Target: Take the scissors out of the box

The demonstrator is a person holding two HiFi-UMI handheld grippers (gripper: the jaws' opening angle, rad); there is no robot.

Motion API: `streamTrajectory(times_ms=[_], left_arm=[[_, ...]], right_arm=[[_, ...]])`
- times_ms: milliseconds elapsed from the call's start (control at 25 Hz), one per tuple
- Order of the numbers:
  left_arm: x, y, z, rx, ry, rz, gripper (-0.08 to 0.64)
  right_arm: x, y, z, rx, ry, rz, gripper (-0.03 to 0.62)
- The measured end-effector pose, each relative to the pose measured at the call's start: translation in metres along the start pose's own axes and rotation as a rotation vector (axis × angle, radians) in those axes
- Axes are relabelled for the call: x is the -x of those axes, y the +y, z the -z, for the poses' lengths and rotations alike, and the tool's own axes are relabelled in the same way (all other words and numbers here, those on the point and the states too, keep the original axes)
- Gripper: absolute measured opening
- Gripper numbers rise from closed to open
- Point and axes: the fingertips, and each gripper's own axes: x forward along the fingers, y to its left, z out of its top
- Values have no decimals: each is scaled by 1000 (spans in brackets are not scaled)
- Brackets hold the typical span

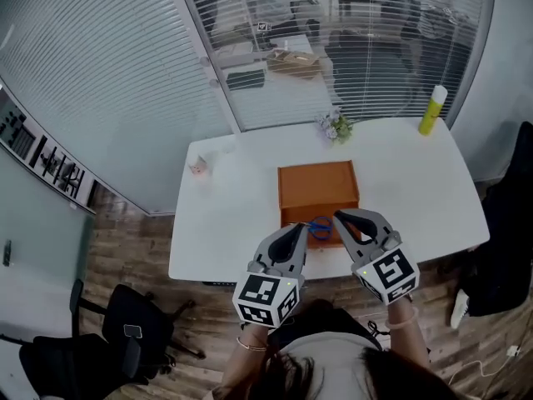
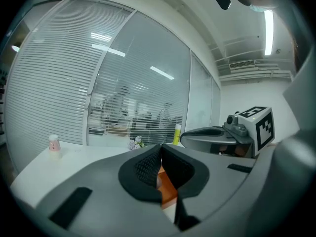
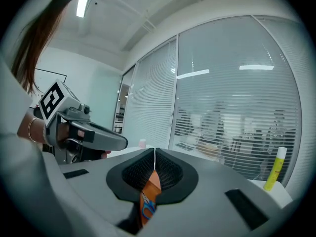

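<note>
- Left gripper (image 1: 297,227) has its two jaws closed together at the tips, and nothing is held between them. It hovers over the near edge of the white table (image 1: 416,190), pointing at the near left corner of the box (image 1: 316,185).
- Right gripper (image 1: 338,216) is also closed, its jaws meeting in a thin line and holding nothing. It hovers just beside the left one, over the near right corner of the box.
- An orange box sits open near the middle of the table's near edge.
- Blue-handled scissors (image 1: 319,227) lie inside the box at its near end, between the two gripper tips. In the right gripper view, the blue handles (image 3: 146,209) show through the gap below the closed jaws.
- A yellow bottle (image 1: 432,109) stands upright at the far right corner of the table.
- A small bunch of flowers (image 1: 335,126) sits at the far edge, near its middle.
- A small pink and white container (image 1: 198,167) stands near the far left corner.
- White blinds (image 1: 117,82) behind glass run along the far side of the table.
</note>
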Motion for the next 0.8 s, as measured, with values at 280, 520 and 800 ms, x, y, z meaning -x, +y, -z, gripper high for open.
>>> streamTrajectory(times_ms=[280,520,800], left_arm=[[-4,16,1,10,8,-19,20],[-14,33,-3,20,9,-2,20],[-30,46,-7,21,11,33,19]], right_arm=[[-22,1,22,1,69,-46,37],[-40,3,38,7,140,-81,49],[-60,4,64,-6,220,-124,61]])
